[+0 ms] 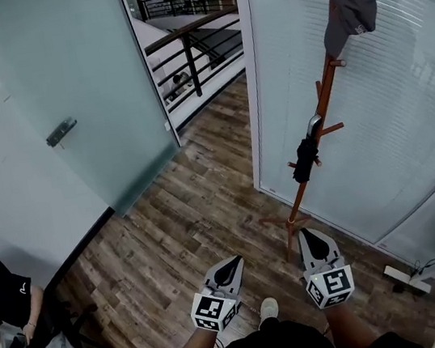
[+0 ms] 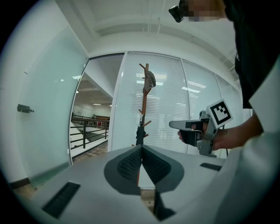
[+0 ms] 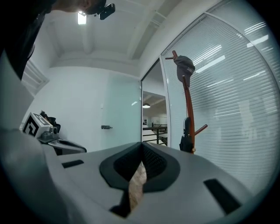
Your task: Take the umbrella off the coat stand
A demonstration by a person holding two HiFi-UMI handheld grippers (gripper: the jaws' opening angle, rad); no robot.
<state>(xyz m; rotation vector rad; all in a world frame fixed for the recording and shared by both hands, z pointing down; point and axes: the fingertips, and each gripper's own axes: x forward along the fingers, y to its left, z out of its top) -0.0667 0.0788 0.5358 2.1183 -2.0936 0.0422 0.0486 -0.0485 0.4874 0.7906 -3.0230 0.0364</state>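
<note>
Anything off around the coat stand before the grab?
Nothing stands out. The coat stand is upright by the glass wall, with a cap on top and the folded umbrella hanging lower down. The left tongs and right tongs are shut, empty and short of it.

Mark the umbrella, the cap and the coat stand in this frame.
umbrella (image 1: 306, 160), head view, middle of its black folded canopy.
cap (image 1: 351, 2), head view, its dark crown.
coat stand (image 1: 324, 93), head view, bare pole between cap and umbrella.
</note>
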